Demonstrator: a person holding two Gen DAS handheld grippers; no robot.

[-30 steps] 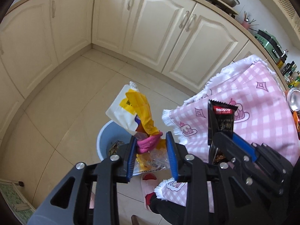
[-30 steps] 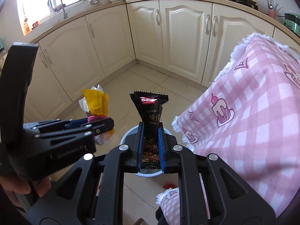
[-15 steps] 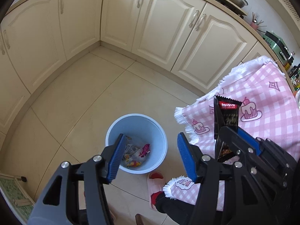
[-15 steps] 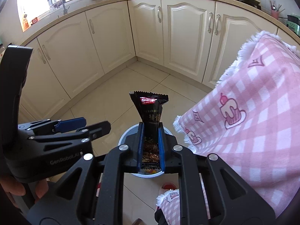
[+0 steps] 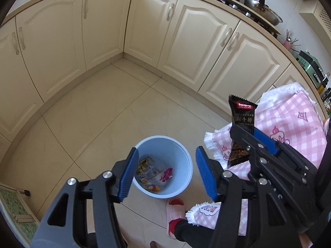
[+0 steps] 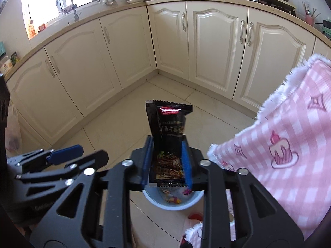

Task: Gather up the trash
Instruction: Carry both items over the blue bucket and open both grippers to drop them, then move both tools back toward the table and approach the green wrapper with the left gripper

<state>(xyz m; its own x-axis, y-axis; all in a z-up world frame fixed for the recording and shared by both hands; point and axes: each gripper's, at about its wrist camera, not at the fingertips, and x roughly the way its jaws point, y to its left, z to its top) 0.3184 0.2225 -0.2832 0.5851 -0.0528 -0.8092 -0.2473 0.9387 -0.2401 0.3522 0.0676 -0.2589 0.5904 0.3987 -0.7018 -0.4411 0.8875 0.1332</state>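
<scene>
A light blue trash bin (image 5: 178, 144) stands on the tiled floor with several wrappers (image 5: 153, 171) inside. My left gripper (image 5: 165, 171) is open and empty, held above the bin. My right gripper (image 6: 167, 161) is shut on a black snack packet (image 6: 168, 124) that stands upright between its pads. The same packet shows in the left wrist view (image 5: 242, 115), to the right of the bin. The bin's rim also shows in the right wrist view (image 6: 171, 206), just below the held packet. My left gripper appears at the left of the right wrist view (image 6: 62, 155).
Cream kitchen cabinets (image 5: 196, 51) run along the far wall and corner. A table with a pink checked cloth (image 5: 289, 128) stands right of the bin. A pink slipper and a foot (image 5: 174, 212) sit on the floor by the bin. A green mat (image 5: 12, 206) lies at the lower left.
My left gripper opened and let go of the yellow and pink wrappers, which now lie in the bin. The right gripper still holds the black packet and has shifted little.
</scene>
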